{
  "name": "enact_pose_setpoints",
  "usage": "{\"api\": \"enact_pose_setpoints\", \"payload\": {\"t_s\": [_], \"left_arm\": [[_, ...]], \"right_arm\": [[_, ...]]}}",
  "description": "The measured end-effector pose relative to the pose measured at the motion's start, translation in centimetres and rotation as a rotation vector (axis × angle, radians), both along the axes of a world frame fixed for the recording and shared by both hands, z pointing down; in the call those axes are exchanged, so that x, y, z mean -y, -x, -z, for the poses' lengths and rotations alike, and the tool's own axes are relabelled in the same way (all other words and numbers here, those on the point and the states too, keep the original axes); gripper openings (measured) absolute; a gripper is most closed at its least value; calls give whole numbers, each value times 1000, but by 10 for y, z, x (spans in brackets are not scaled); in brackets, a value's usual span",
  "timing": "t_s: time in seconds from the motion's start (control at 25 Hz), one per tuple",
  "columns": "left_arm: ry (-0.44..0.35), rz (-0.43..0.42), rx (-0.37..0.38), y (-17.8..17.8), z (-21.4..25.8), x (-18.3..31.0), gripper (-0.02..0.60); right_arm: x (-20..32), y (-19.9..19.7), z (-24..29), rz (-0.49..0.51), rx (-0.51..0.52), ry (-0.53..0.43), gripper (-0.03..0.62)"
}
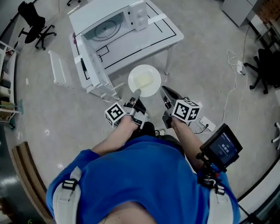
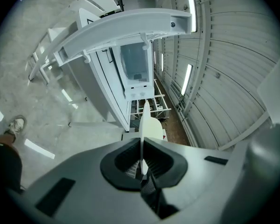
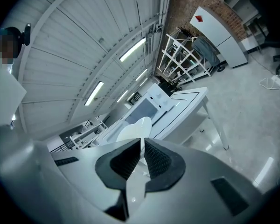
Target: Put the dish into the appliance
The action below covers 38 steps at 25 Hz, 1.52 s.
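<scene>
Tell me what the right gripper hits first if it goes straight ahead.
Most likely the plate, held by the left gripper at its rim. The right gripper, tongs shut, points at it from close by, though depth is unclear. The microwave lies further on.

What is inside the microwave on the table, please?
Through the open door, only the round turntable shows inside the microwave, with nothing on it. Part of the cavity is hidden by the casing. The dish is outside it.

A blue short-sleeved shirt (image 1: 149, 174) under 2 pale grey shoulder straps (image 1: 64, 203) (each with a black buckle (image 1: 69, 185)).
</scene>
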<state>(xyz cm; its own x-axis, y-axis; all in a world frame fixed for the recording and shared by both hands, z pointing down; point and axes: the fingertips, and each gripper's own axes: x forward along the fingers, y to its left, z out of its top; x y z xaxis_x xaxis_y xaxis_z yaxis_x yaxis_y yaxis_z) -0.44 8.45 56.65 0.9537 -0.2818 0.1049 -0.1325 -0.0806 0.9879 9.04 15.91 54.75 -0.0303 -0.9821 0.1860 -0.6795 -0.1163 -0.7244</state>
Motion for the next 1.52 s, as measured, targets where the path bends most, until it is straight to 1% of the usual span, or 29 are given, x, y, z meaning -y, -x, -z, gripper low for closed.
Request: {"api": "enact_pose_setpoints", "payload": {"t_s": [0.16, 0.36, 0.64, 0.76, 0.96, 1.2, 1.52], "left_arm": [[0, 30, 1, -13, 0, 13, 15], [2, 65, -1, -37, -6, 36, 15], [21, 99, -4, -86, -10, 76, 15], [27, 109, -14, -98, -7, 87, 15], [12, 125, -26, -106, 2, 102, 15], [-8, 163, -21, -115, 5, 144, 15], [4, 229, -25, -118, 2, 178, 15]], "right_arm": [[16, -13, -1, 22, 7, 0, 2], [41, -39, -5, 49, 18, 13, 2], [83, -87, -6, 78, 29, 28, 3], [95, -96, -5, 85, 31, 30, 3], [110, -103, -1, 98, 30, 27, 3], [155, -112, -3, 128, 37, 31, 3], [195, -120, -5, 180, 31, 40, 3]]}}
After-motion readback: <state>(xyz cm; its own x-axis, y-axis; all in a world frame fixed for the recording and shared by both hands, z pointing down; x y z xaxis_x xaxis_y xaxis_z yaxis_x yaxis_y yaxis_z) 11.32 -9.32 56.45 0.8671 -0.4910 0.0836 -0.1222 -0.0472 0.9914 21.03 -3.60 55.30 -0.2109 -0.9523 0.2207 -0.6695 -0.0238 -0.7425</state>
